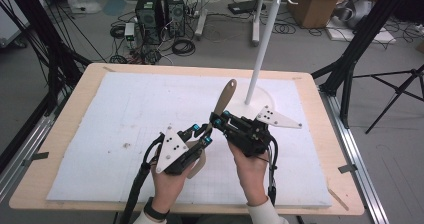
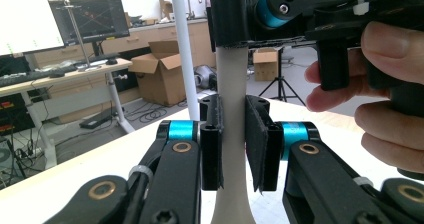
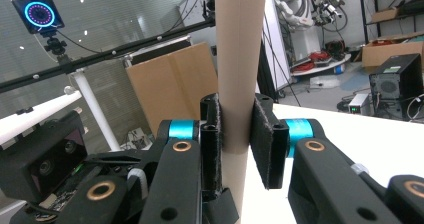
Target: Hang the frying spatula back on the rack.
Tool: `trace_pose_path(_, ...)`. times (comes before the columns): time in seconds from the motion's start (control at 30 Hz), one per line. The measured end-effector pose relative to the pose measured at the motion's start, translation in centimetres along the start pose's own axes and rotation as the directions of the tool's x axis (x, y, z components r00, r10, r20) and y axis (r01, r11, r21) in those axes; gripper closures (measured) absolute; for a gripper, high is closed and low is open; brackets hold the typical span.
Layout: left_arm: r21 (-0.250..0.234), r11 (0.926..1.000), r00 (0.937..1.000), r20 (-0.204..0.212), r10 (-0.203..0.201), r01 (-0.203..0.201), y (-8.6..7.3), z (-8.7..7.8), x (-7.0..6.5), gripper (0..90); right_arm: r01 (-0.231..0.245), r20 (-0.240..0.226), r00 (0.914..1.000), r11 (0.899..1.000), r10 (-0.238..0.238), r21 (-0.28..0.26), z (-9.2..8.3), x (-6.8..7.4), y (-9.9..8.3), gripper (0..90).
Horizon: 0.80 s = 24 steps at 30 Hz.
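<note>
A tan wooden utensil [image 1: 223,100] with a long flat handle and a hole near its tip is held tilted above the white mat between both grippers. My left gripper [image 1: 202,135] is shut on the handle's lower part, near the wider end [image 1: 198,163]. In the left gripper view the handle [image 2: 233,79] stands upright between the pads [image 2: 211,144]. My right gripper [image 1: 218,119] is shut on the same handle just above. In the right gripper view its pads [image 3: 266,139] press on the handle [image 3: 240,54]. The left gripper view shows the right gripper [image 2: 240,19] on the handle above.
A white hook stand [image 1: 264,41] with a round base [image 1: 261,103] rises at the mat's far right, close behind the right gripper. The white mat [image 1: 120,114] covers the wooden table [image 1: 85,79]. A person's fingers [image 2: 390,84] are wrapped around the right gripper's body.
</note>
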<state>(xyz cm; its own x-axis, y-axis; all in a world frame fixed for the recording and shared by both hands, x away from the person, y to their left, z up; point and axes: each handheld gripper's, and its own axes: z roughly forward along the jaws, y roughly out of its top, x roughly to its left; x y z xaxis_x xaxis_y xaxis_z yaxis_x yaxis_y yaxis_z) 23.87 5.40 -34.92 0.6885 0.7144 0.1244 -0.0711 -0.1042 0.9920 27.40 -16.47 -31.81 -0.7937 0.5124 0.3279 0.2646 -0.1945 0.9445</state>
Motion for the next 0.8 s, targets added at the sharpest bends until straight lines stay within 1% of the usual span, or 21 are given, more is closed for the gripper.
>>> trace_pose_path(0.17,-0.001,1.0000,0.9999,-0.013,0.007,-0.007,0.00,0.02,-0.03,77.6,-0.006,0.009,0.9999,1.000,0.006,0.003,0.18,0.07,0.02,75.3)
trace_pose_path(0.27,0.001,1.0000,0.9999,-0.014,0.009,-0.009,-0.03,0.01,-0.05,77.6,0.001,0.011,0.9999,1.000,-0.001,0.003,0.22,0.08,0.01,75.0)
trace_pose_path(0.37,0.003,1.0000,0.9999,-0.013,0.009,-0.009,-0.06,0.05,-0.03,77.6,-0.003,0.015,0.9999,1.000,0.003,0.005,0.24,0.09,-0.01,75.0)
trace_pose_path(0.5,0.000,1.0000,0.9998,-0.015,0.010,-0.010,-0.06,0.06,-0.08,77.6,-0.012,0.004,0.9999,1.000,0.012,0.001,0.25,0.03,-0.03,74.7)
trace_pose_path(0.57,0.000,0.9999,0.9999,-0.010,0.013,-0.013,-0.08,0.06,-0.02,77.6,-0.011,0.006,0.9999,1.000,0.011,0.002,0.26,0.02,-0.02,75.1)
trace_pose_path(0.67,-0.006,0.9999,0.9999,0.004,0.015,-0.015,-0.12,0.00,0.18,77.2,-0.011,-0.005,0.9999,1.000,0.011,0.008,0.21,-0.11,0.03,75.9)
trace_pose_path(0.73,-0.031,0.9995,0.9996,0.027,0.011,-0.010,-0.16,-0.14,0.43,76.0,-0.018,-0.021,0.9996,1.000,0.018,0.012,0.16,-0.29,0.10,76.2)
trace_pose_path(0.8,-0.039,0.9992,0.9990,0.045,-0.004,0.006,-0.01,-0.33,0.84,67.4,-0.025,-0.041,0.9988,0.999,0.026,0.027,0.21,-0.54,0.15,76.3)
